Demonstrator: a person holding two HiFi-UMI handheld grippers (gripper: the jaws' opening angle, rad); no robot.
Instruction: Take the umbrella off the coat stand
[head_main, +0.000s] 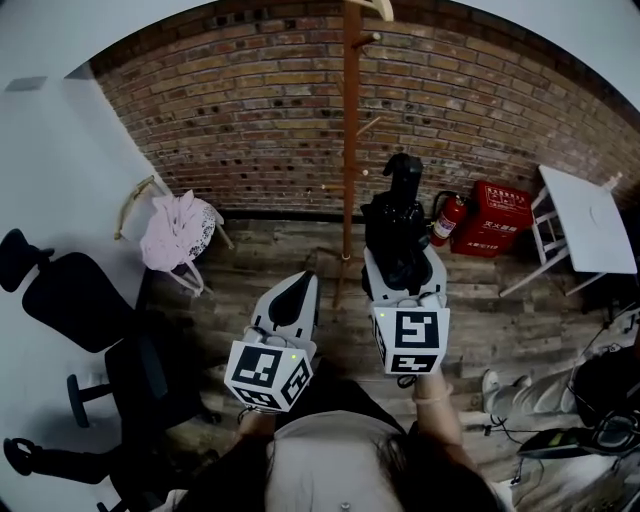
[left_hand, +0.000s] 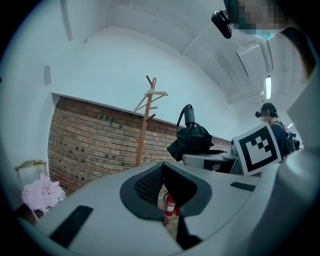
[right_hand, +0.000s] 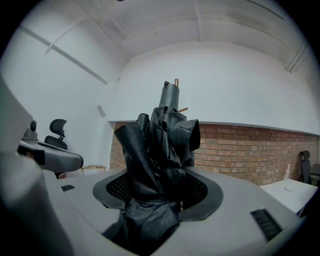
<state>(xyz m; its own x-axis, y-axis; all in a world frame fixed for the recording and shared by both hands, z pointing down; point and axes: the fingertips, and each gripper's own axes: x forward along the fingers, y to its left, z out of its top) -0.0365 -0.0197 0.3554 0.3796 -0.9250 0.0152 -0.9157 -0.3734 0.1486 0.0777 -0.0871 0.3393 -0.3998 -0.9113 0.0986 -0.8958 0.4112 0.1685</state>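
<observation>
The black folded umbrella (head_main: 400, 225) stands upright in my right gripper (head_main: 402, 272), whose jaws are shut on its bunched fabric (right_hand: 160, 150); its grey handle points up. The wooden coat stand (head_main: 350, 130) rises just left of it, and the umbrella does not touch the pole. From the left gripper view the umbrella (left_hand: 190, 137) shows to the right of the coat stand (left_hand: 144, 130), with a gap between them. My left gripper (head_main: 293, 297) is lower and left of the pole, shut with nothing in it.
A brick wall runs behind the stand. A red fire extinguisher (head_main: 448, 220) and a red box (head_main: 500, 220) stand at its foot on the right, beside a white table (head_main: 585, 220). A chair with pink cloth (head_main: 175, 230) and a black office chair (head_main: 70, 300) are on the left.
</observation>
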